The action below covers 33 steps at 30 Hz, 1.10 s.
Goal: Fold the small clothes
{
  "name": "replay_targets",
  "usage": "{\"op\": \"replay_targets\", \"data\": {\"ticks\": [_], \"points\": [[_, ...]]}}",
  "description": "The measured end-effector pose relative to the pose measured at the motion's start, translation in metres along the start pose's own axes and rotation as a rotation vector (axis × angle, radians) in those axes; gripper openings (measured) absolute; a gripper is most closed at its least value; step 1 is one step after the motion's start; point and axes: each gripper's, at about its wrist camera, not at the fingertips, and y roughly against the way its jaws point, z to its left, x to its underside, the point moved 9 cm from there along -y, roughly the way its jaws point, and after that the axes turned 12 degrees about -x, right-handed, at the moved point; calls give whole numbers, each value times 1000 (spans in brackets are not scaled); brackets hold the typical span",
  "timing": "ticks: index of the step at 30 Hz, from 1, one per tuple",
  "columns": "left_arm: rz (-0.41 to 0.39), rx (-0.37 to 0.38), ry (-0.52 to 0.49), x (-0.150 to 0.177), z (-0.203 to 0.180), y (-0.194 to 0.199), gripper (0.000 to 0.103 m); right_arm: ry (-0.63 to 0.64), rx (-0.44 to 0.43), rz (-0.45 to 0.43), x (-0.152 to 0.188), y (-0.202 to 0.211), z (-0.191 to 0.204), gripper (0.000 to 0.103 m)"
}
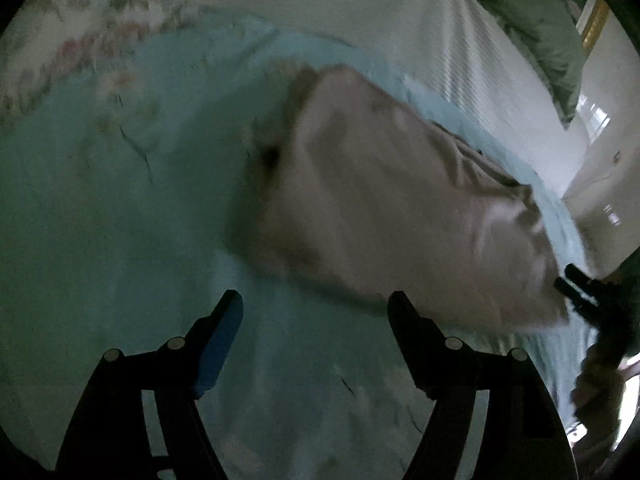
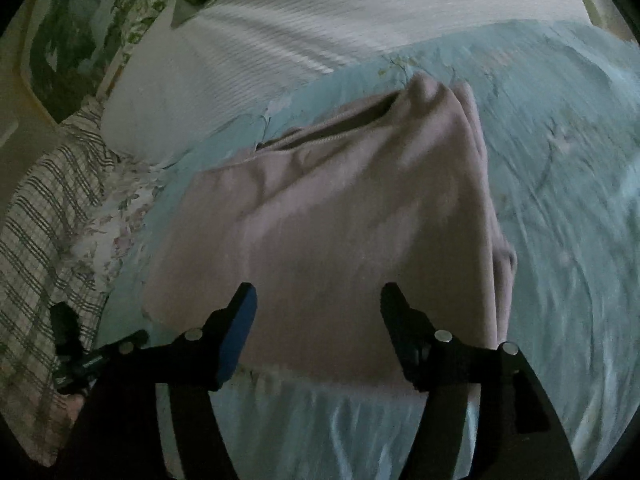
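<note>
We count one garment (image 2: 332,232), a pinkish-mauve piece folded into a rough rectangle, lying flat on one light blue sheet (image 2: 560,200). We count two grippers, each with two black fingers, and one white ribbed pillow (image 2: 280,24) beyond the garment. One plaid cloth (image 2: 44,216) lies at the left edge of the right wrist view.

Our right gripper (image 2: 318,300) hangs over the near edge of the garment with its fingers spread wide; nothing sits between them, and the cloth fills the gap behind them. We cannot tell whether the fingertips touch the fabric.

Our left gripper (image 1: 316,308) is also spread wide and holds nothing. It hangs over bare sheet (image 1: 100,220), with the garment (image 1: 400,208) just ahead and to its right; the right finger's tip overlaps the garment's near edge in that view. The right gripper (image 1: 576,288) shows there at the garment's far right corner.
</note>
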Motion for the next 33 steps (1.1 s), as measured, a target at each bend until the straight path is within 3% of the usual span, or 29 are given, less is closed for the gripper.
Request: {"op": "replay_targets", "data": {"ticks": [3, 6, 13, 18, 20, 21, 22, 24, 28, 33], "points": [[42, 46, 48, 11, -6, -10, 78, -19, -11, 11, 14, 3, 3, 67], [20, 54, 95, 8, -10, -15, 82, -24, -17, 12, 24, 8, 6, 71], [-22, 53, 245, -29, 0, -44, 84, -38, -27, -4, 27, 11, 6, 73], [-47, 18, 289, -53, 8, -58, 82, -45, -14, -35, 19, 10, 2, 77], [-72, -7, 287, -59, 10, -59, 75, -47, 3, -17, 16, 6, 0, 77], [-78, -31, 280, -62, 10, -60, 63, -43, 4, 2, 14, 3, 0, 77], [-81, -41, 270, -63, 10, -61, 44, -39, 4, 9, 11, 0, 0, 77], [-70, -6, 269, -65, 7, -61, 20, -40, 4, 8, 5, -3, -2, 77], [-131, 9, 202, -72, -13, -38, 11, -52, -67, 1, -9, -6, -1, 77], [-242, 78, -9, -77, -90, 9, 10, -61, -102, -57, -35, 2, -2, 77]]}}
